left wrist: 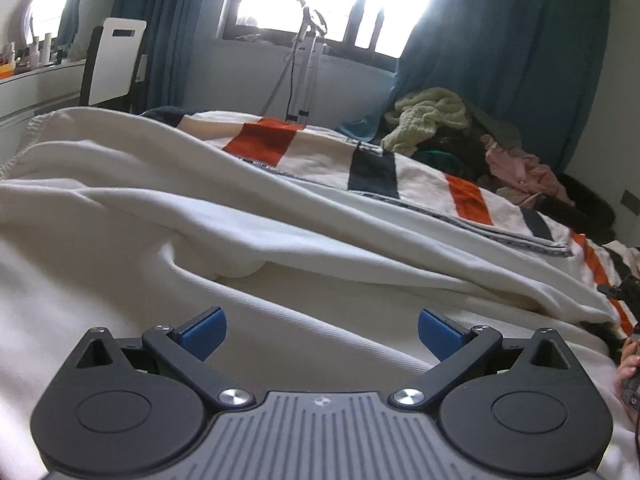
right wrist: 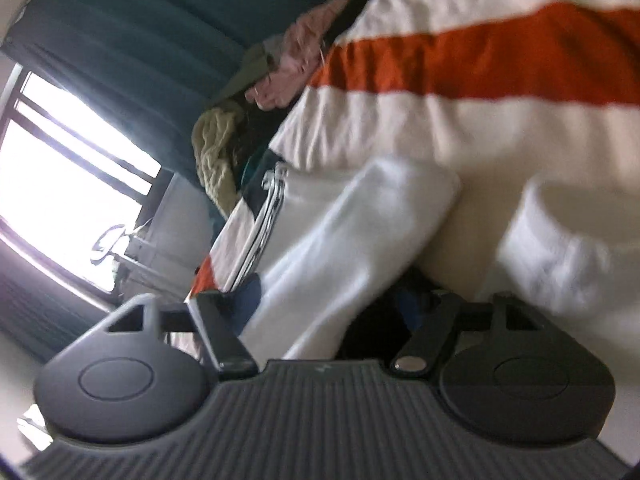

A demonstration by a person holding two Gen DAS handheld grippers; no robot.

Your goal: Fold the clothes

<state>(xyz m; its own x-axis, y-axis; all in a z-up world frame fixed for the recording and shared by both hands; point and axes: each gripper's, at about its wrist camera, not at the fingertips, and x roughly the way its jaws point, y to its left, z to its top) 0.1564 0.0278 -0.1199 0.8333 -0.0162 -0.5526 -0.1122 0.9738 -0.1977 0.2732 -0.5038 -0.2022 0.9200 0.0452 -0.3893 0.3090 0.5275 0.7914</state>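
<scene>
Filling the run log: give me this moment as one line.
stage: folding | left gripper: open, empty, over white garment | right gripper: rolled sideways, white fold between jaws, grip unclear | unfolded pile: waiting behind

White garment (left wrist: 168, 216): plain off-white ribbed cloth, rumpled in long soft folds, spread flat directly ahead of my left gripper (left wrist: 322, 334) and running under it. Stitched hem at its far left edge.

Unfolded pile (left wrist: 472, 140): heaped loosely, far ahead and to the right of my left gripper; a pale yellow-green knit on top, a pink piece beside it, dark items beneath.
</scene>
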